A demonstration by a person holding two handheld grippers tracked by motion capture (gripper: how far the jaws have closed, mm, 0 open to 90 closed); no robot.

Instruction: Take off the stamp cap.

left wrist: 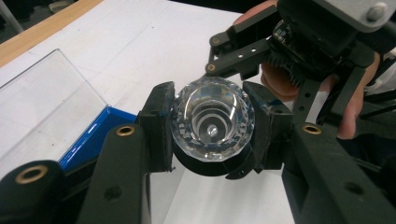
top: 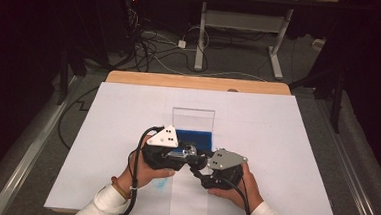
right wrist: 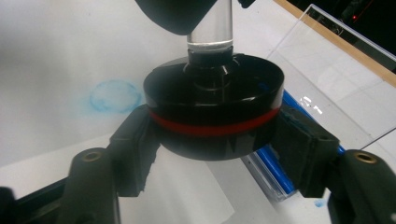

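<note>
A person sits at a table covered by a white sheet (top: 256,141), holding a two-jaw gripper in each hand. The two grippers meet near the middle of the table, just in front of a clear box (top: 193,121) with a blue lining (top: 195,137); its clear lid stands upright behind.

The left gripper (left wrist: 212,126) is closed on a faceted crystal knob (left wrist: 213,124). Its two black pads press the knob's cut-glass head from either side, and the head faces the camera, showing rings of clear glass inside. In the high view this left gripper sits just in front of the box, with a grey plate on top.

The right gripper (right wrist: 212,140) is closed on a round black base (right wrist: 214,109) with a red band around it. Its pads grip the base on both sides. A clear glass stem rises from the middle of the base toward the left gripper's jaws, so the crystal piece is held at both ends, lifted off the sheet and between the two hands.

A faint blue smudge (right wrist: 115,96) marks the sheet near the base.
</note>
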